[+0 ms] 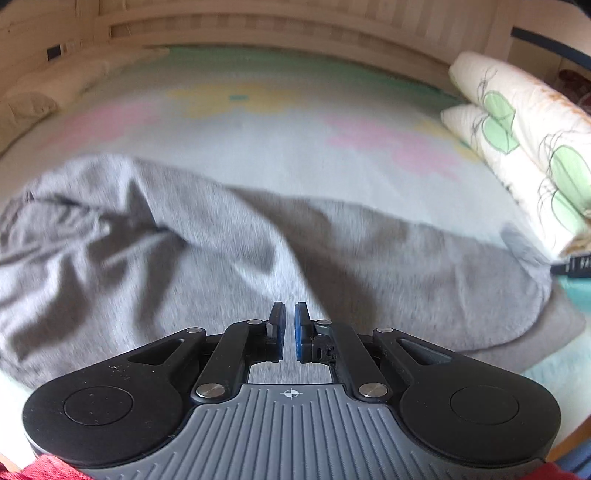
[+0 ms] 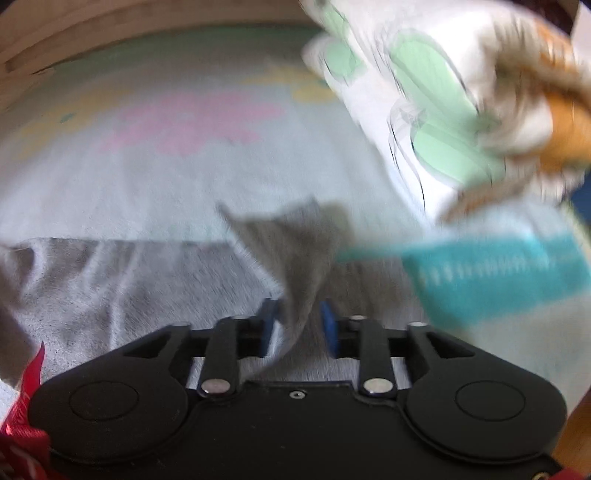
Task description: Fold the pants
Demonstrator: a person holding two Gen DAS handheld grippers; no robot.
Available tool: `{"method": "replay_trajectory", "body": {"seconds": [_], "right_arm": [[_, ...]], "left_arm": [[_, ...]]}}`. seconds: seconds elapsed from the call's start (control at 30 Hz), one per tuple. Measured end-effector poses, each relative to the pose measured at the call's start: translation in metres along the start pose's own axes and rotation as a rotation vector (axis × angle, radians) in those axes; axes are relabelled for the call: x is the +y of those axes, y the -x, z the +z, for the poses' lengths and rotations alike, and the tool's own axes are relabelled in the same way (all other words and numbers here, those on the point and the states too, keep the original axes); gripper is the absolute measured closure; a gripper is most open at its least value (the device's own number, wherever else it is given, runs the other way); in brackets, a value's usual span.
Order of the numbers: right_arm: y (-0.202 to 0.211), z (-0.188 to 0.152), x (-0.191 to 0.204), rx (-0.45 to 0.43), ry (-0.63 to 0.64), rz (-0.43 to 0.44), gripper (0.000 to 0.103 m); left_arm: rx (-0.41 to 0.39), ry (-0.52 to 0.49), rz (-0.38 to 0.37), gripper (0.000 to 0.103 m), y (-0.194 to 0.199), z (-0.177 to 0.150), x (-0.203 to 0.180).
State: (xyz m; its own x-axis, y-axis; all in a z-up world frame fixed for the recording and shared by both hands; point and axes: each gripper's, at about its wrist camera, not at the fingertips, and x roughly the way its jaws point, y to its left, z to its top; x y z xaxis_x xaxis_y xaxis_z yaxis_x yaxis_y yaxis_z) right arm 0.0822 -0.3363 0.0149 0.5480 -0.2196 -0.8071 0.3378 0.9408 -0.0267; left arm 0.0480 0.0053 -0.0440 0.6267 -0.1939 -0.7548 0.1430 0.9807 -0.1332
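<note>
Grey pants (image 1: 207, 236) lie rumpled across a pastel bedspread (image 1: 280, 136). My left gripper (image 1: 290, 325) hovers over the near edge of the pants; its blue pads stand a narrow gap apart with nothing between them. In the right wrist view the pants (image 2: 122, 280) spread to the left, and a fold of the grey cloth (image 2: 295, 258) rises between the fingers of my right gripper (image 2: 297, 325). Its blue pads stand apart on either side of the cloth. The view is blurred by motion.
A white pillow or folded quilt with green leaf print (image 1: 524, 133) lies on the right side of the bed, also in the right wrist view (image 2: 436, 103). A wooden headboard (image 1: 295, 26) runs along the far side. A teal stripe (image 2: 491, 273) crosses the bedspread at right.
</note>
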Motion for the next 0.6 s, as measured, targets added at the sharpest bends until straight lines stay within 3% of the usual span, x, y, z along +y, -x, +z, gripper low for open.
{"method": "replay_trajectory", "body": {"seconds": [0.07, 0.2, 0.47, 0.53, 0.57, 0.6], "right_arm": [[0.009, -0.001, 0.012, -0.042, 0.054, -0.009, 0.049], [-0.001, 0.003, 0.045, -0.093, 0.170, -0.032, 0.049], [-0.047, -0.015, 0.103, -0.073, 0.435, -0.149, 0.050], [-0.054, -0.018, 0.103, -0.067, 0.446, -0.168, 0.060], [-0.054, -0.018, 0.099, -0.065, 0.431, -0.173, 0.088], [-0.053, -0.016, 0.093, -0.061, 0.400, -0.164, 0.093]], "left_arm": [[0.010, -0.010, 0.000, 0.098, -0.003, -0.005, 0.000], [0.023, -0.023, -0.009, 0.098, -0.004, -0.009, 0.000], [0.051, 0.007, -0.006, 0.097, -0.010, -0.010, 0.008], [0.063, 0.011, -0.001, 0.097, -0.012, -0.011, 0.008], [0.067, 0.013, 0.001, 0.097, -0.013, -0.011, 0.009], [0.069, 0.015, 0.001, 0.097, -0.013, -0.011, 0.008]]}}
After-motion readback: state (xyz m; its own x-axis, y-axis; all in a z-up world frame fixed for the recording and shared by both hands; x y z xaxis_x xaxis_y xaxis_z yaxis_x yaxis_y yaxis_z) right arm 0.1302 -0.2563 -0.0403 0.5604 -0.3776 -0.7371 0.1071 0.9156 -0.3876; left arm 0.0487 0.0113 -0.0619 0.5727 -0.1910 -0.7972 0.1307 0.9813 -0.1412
